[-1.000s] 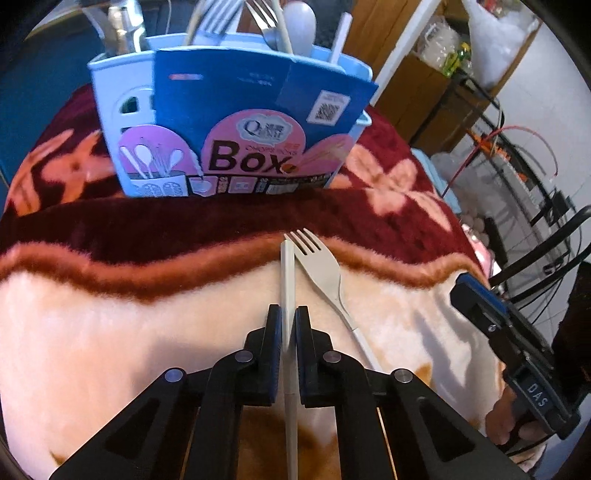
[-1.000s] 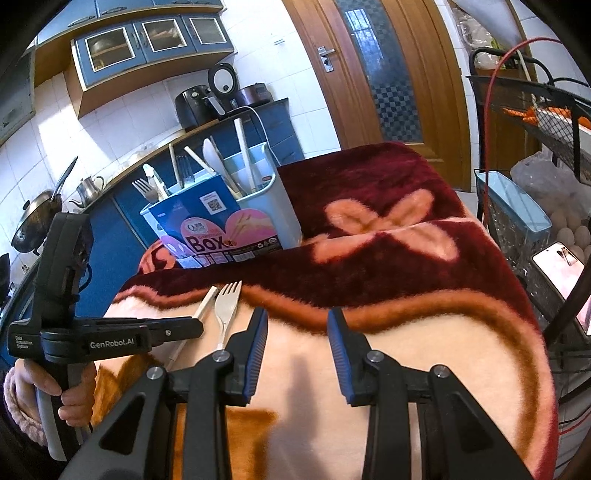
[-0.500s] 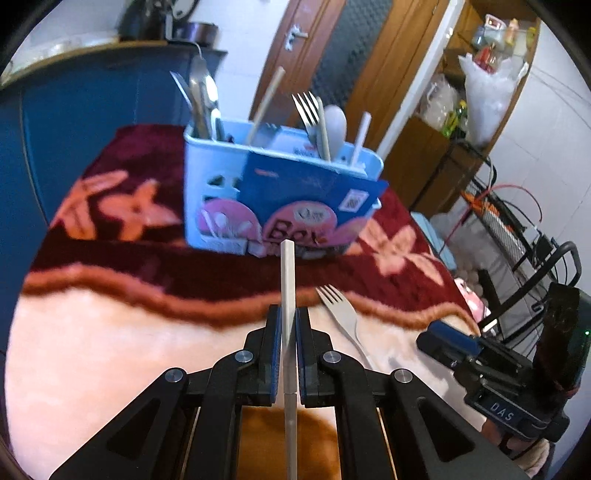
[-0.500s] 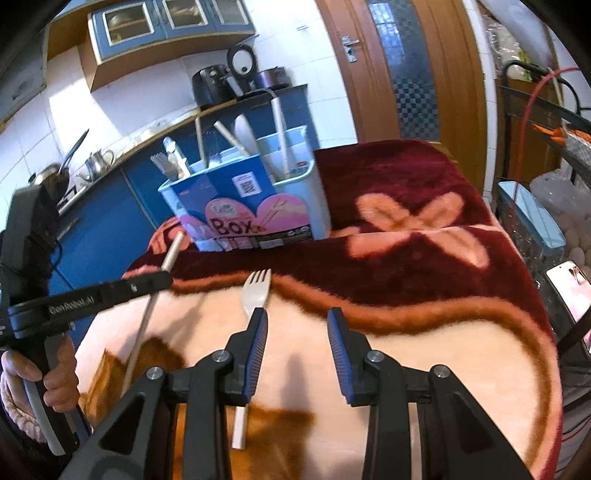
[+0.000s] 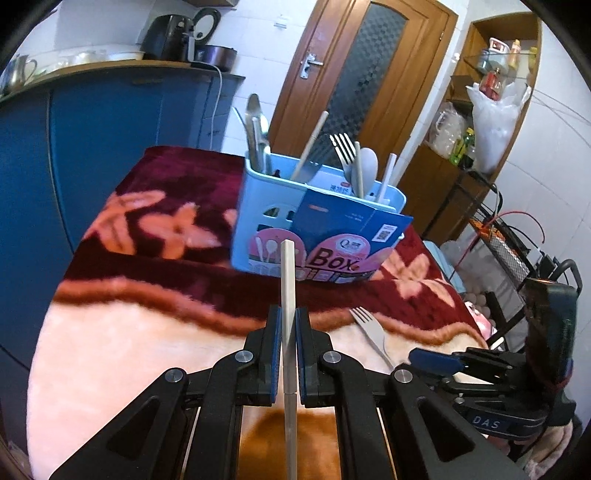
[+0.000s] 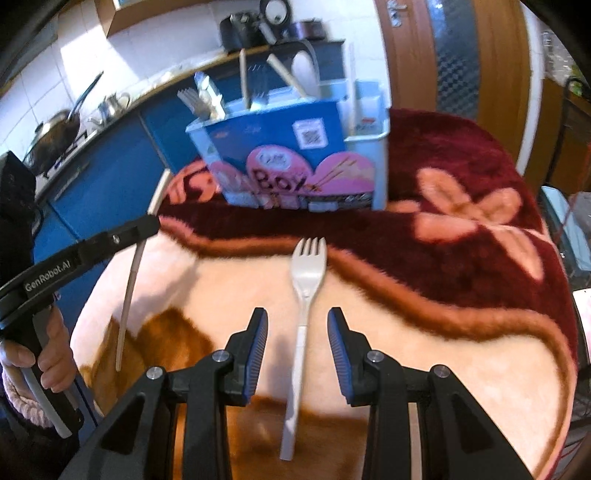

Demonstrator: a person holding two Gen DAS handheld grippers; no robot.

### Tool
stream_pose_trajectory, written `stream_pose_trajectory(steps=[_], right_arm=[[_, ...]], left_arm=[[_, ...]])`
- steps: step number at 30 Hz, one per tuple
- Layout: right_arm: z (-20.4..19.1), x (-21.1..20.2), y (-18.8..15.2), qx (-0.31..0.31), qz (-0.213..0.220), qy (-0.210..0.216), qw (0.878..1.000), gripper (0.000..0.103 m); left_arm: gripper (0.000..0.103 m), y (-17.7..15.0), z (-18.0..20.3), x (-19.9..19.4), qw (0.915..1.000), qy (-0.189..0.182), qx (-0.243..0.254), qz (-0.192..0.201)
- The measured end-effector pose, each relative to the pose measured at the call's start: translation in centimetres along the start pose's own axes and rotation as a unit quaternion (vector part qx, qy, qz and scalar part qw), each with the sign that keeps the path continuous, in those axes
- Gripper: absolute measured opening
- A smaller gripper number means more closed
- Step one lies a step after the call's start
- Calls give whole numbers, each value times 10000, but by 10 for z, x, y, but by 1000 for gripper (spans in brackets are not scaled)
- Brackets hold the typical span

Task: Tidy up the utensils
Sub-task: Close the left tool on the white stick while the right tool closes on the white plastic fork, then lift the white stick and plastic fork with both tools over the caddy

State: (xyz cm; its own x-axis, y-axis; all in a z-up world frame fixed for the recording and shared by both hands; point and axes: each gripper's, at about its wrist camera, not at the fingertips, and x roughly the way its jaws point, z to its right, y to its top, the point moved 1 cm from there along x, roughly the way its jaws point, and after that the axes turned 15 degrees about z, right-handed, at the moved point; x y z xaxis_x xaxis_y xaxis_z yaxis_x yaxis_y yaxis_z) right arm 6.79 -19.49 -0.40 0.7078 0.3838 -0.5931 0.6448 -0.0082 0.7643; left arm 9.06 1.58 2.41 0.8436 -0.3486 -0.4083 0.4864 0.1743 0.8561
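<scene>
My left hand-held gripper (image 5: 288, 354) is clamped tight on a pale chopstick (image 5: 287, 288), which juts up past the pads toward the blue utensil box (image 5: 280, 218) and hangs out below them too. The left view alone shows that pinch close up; from the right view I see the same stick (image 6: 129, 284) from the side, slanting through the tip of the left hand-held gripper (image 6: 147, 225), clear of the blanket, with the person's hand (image 6: 44, 354) wrapped round the grip.

My right hand-held gripper (image 6: 297, 332) stands partly open with nothing in it. The white plastic fork (image 6: 304, 295) lies flat on the blanket (image 6: 443, 332), its handle running between the two blue pads without touching either, tines pointing toward the box. In the left view that fork (image 5: 369, 330) is mostly hidden behind the right hand-held gripper (image 5: 436, 363); only tines and neck show.

The box stands on the dark red part of the blanket, well beyond the fork, already holding spoons, forks and chopsticks upright. Behind it are the blue kitchen counter (image 5: 110, 70) with a kettle (image 5: 177, 31), a wooden door (image 5: 351, 74), and a wire rack (image 5: 509, 243) at the right.
</scene>
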Motion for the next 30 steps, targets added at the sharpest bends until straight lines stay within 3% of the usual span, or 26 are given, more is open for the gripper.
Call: stream_pose_trajectory(steps=[7, 17, 23, 30], right_arm=[[-6, 25, 4, -169, -692, -101, 9974, 28], [-6, 44, 15, -379, -1250, -209, 9912, 20], [-5, 45, 17, -475, -1240, -219, 9909, 10], [12, 28, 14, 176, -761, 94, 9969, 9]], left_arm=[[7, 0, -8, -2, 9999, -56, -104, 41], [7, 2, -10, -3, 9998, -173, -129, 53], [7, 3, -6, -2, 9998, -172, -98, 46], [7, -3, -3, 8, 9998, -27, -20, -186]])
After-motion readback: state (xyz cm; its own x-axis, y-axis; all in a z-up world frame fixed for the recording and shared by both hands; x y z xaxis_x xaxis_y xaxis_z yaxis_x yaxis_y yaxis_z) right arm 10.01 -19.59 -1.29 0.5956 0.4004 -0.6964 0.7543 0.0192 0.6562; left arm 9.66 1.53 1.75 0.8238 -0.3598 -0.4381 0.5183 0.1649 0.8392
